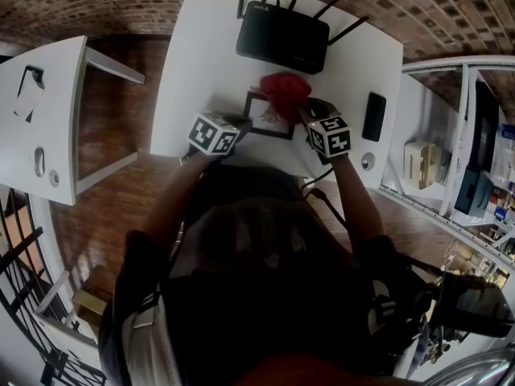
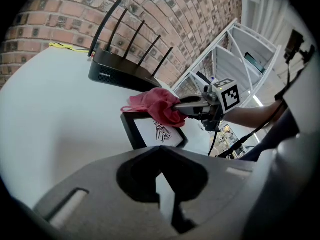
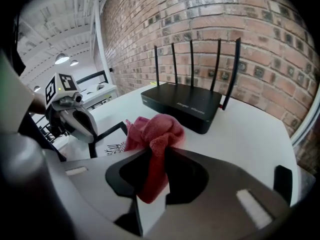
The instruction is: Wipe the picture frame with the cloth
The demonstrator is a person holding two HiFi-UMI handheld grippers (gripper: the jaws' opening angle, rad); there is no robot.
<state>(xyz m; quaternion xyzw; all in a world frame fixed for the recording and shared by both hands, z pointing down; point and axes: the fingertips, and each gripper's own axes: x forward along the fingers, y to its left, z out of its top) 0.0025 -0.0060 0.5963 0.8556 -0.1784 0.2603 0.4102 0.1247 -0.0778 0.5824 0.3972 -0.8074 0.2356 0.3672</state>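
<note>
- Left claw [image 2: 160, 151]: clenched, jaws together with nothing between them. Its tip sits at the near left corner of the picture frame; whether it presses on the frame cannot be told.
- Right claw [image 3: 154, 154]: grasping the cloth [image 3: 152, 129]. A fold of the fabric passes between the two jaws and its tail hangs down behind them. The rest is bunched into a ball ahead of the tips.
- Cloth, head view [image 1: 283, 89]: a red-pink wad that lies over the far right corner of the frame and hides that corner. In the left gripper view [image 2: 155, 104] it appears to rest on the frame's edge.
- Picture frame [image 1: 261, 121]: a black border round a white sheet with a small dark drawing. It lies flat on the tabletop, between the two claws and just in front of the router. Its near left part is uncovered [image 2: 150, 131].
- Router [image 1: 282, 36]: a black box with several upright antennas. It stands at the far side of the tabletop, just behind the cloth and apart from the frame.
- Tabletop [image 1: 201, 55]: white, set against a brick wall [image 3: 225, 19].
- Phone [image 1: 374, 116]: a dark slab lying flat, to the right of the right claw and apart from it.
- Yellow cable [image 2: 65, 46]: lies along the far edge of the tabletop, left of the router.
</note>
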